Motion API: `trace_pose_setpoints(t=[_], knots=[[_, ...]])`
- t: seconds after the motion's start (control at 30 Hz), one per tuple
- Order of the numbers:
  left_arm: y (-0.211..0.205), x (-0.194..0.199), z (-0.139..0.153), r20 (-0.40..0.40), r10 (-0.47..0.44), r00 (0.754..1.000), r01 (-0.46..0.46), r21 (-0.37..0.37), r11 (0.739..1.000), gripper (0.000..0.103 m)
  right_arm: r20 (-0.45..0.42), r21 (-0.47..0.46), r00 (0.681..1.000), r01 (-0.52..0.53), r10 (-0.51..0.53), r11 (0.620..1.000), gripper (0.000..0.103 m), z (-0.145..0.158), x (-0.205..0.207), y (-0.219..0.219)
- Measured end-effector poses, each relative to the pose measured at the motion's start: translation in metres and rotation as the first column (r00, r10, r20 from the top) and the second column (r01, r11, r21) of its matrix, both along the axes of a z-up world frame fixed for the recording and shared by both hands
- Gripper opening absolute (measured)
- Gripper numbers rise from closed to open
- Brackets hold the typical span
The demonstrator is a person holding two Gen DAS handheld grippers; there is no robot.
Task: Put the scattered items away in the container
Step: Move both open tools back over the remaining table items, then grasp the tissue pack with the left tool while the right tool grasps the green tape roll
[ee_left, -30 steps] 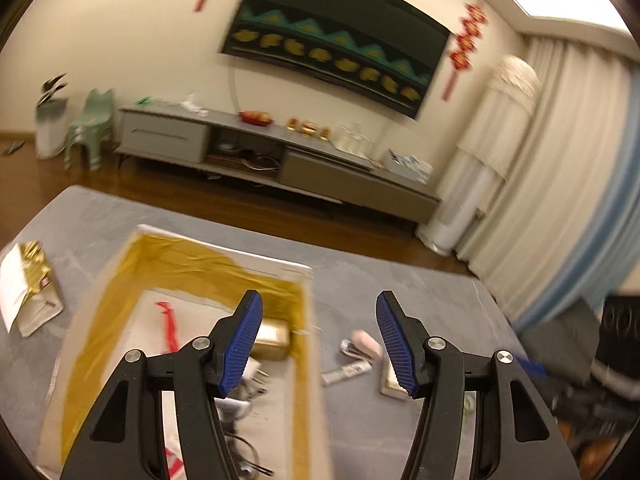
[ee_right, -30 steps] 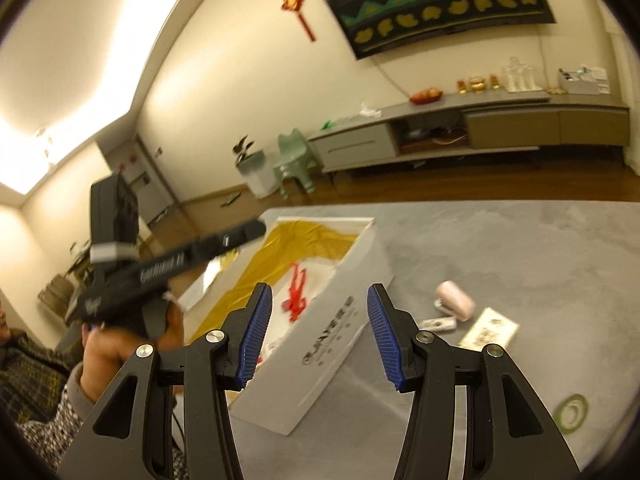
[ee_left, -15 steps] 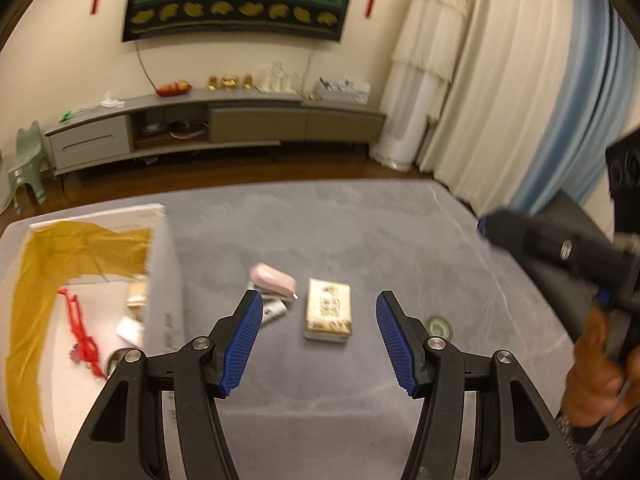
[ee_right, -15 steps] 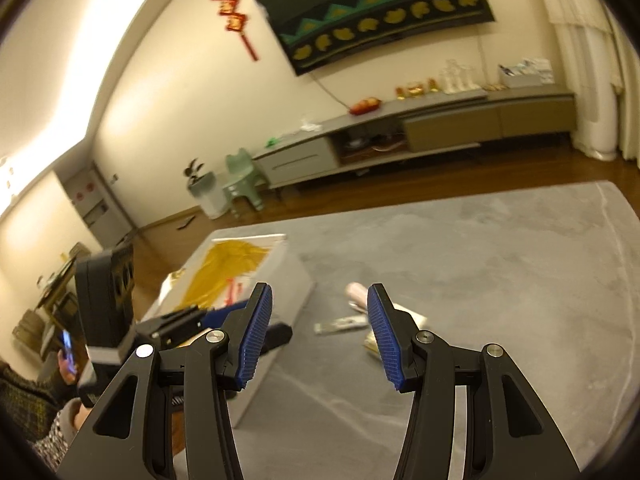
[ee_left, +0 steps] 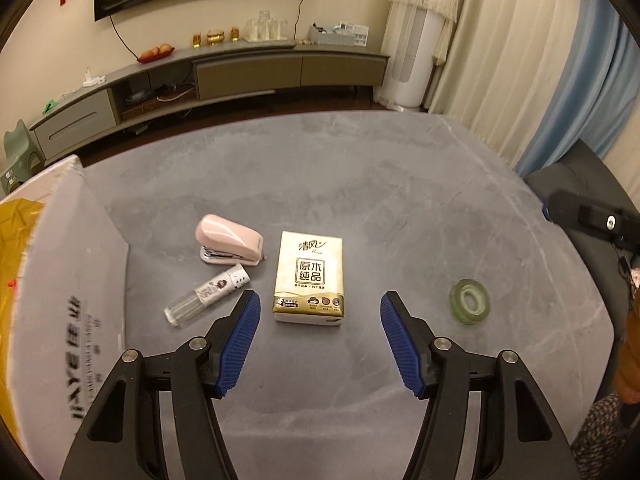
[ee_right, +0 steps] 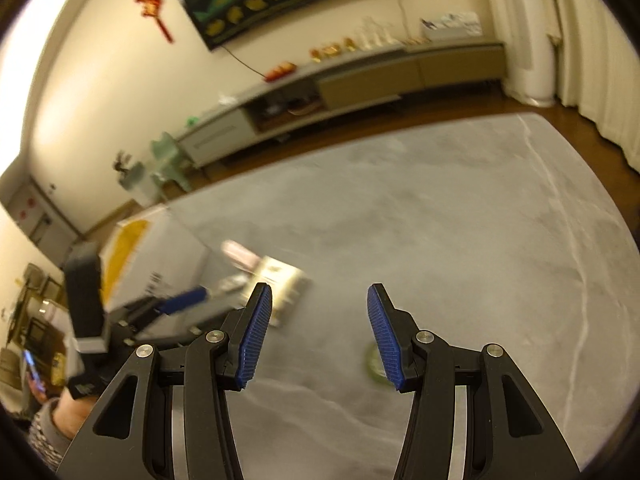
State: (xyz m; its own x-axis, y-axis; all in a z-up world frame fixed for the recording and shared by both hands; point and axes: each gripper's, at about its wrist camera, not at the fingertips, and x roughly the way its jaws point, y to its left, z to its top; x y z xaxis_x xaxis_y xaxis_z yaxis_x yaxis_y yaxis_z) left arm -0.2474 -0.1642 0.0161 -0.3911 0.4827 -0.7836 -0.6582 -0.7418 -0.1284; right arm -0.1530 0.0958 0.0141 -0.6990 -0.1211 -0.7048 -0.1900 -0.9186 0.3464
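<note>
On the grey table a gold tissue pack (ee_left: 309, 278) lies just ahead of my open left gripper (ee_left: 320, 338). A pink stapler (ee_left: 228, 241) and a small clear spray bottle (ee_left: 208, 295) lie to its left, and a green tape roll (ee_left: 470, 301) to its right. The white box (ee_left: 72, 300) with gold lining stands at the left edge. In the blurred right wrist view, my open right gripper (ee_right: 319, 330) hovers over the table; the tape roll (ee_right: 374, 362) peeks out beside its right finger, and the tissue pack (ee_right: 284, 282) and the box (ee_right: 160, 248) sit to the left.
A person's hand holds the left gripper's body (ee_right: 86, 300) at the left of the right wrist view. The right gripper's body (ee_left: 592, 220) shows at the right edge of the left wrist view. A long TV cabinet (ee_left: 224, 76) and curtains (ee_left: 500, 52) stand beyond the table.
My left gripper has swung right, from over the box to face the tissue pack, and come closer to it. My right gripper has also turned right and lowered toward the tape roll.
</note>
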Motion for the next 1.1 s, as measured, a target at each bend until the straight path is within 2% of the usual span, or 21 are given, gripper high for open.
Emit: trace_pose_setpoints(t=[0.13, 0.23, 0.3, 0.43, 0.5, 0.7, 1.1], knots=[[0.008, -0.01, -0.016, 0.01, 0.01, 1.0, -0.01, -0.002, 1.0, 0.065, 0.099, 0.084, 0.995, -0.033, 0.025, 0.996, 0.053, -0.027, -0.004, 0.002], [0.013, -0.017, -0.025, 0.003, 0.021, 1.0, -0.021, -0.011, 1.0, 0.065, 0.149, 0.179, 0.989, -0.053, 0.026, 0.982, 0.053, -0.043, -0.006, -0.002], [0.016, -0.021, -0.029, 0.001, 0.024, 1.0, -0.024, -0.012, 1.0, 0.065, 0.17, 0.205, 0.985, -0.06, 0.025, 0.977, 0.053, -0.053, -0.005, 0.0], [0.019, -0.027, -0.04, -0.001, 0.022, 1.0, -0.022, -0.026, 0.999, 0.065, 0.205, 0.202, 0.979, -0.058, 0.015, 0.978, 0.051, -0.069, -0.007, 0.006], [0.019, -0.03, -0.045, 0.004, 0.024, 1.0, -0.024, -0.028, 0.999, 0.065, 0.219, 0.195, 0.976, -0.067, 0.023, 0.979, 0.044, -0.075, -0.009, 0.007], [0.02, -0.039, -0.057, 0.066, 0.037, 0.997, -0.038, 0.016, 0.999, 0.065, 0.249, 0.204, 0.968, -0.081, 0.028, 0.976, 0.041, -0.087, -0.011, 0.006], [0.036, -0.034, -0.062, -0.025, 0.0, 1.0, -0.001, -0.034, 0.999, 0.065, 0.245, 0.305, 0.969, -0.115, 0.038, 0.945, 0.039, -0.099, -0.012, -0.003]])
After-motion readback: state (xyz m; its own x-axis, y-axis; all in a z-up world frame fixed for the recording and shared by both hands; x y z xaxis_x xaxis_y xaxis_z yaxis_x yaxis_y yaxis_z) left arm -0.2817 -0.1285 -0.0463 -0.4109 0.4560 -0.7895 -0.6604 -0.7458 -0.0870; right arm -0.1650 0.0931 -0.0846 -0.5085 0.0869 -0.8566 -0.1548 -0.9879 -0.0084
